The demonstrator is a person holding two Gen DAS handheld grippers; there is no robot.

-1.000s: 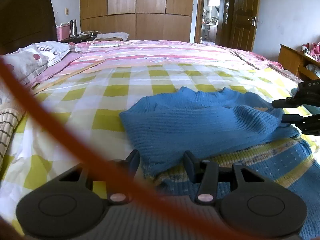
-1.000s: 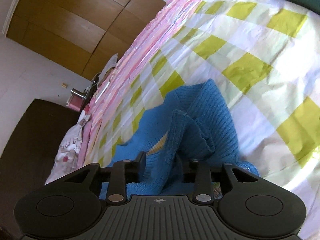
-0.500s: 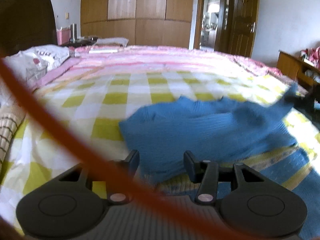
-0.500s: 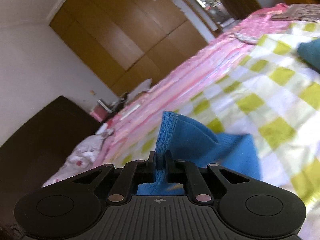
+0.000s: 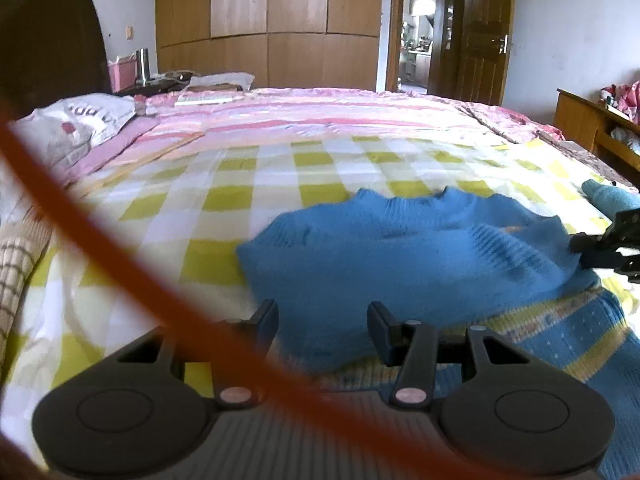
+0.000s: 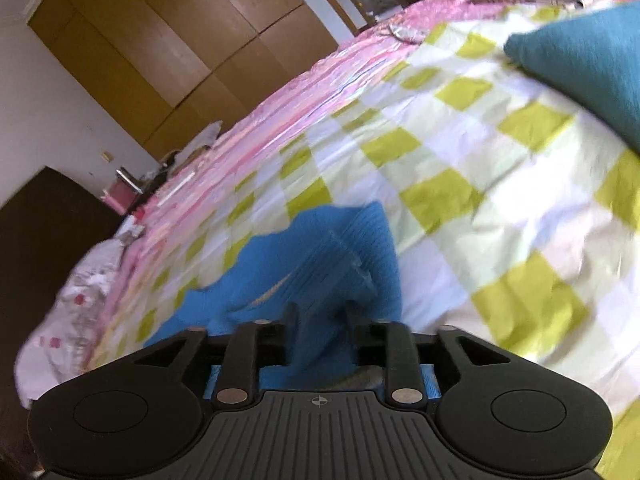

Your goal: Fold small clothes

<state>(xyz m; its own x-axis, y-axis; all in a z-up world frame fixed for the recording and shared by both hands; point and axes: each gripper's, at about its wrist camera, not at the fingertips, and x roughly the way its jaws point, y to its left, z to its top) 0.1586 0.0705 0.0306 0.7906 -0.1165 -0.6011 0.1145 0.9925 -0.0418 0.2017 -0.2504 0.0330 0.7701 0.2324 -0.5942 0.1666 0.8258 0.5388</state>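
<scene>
Far to your left a pillow (image 5: 80,120) lies at the head of the bed, and an orange cable (image 5: 100,276) crosses close to the lens. Your left gripper (image 5: 323,322) hovers with jaws moderately wide, the near fold of the blue sweater (image 5: 400,256) between them, pads not pressing it. The sweater lies on the yellow-checked bedsheet (image 5: 240,200), folded over its striped lower part. At its right edge, your right gripper (image 6: 320,314) has just been opening; the jaws stand narrow, knit (image 6: 320,280) between them. A teal garment (image 6: 580,56) lies beyond
</scene>
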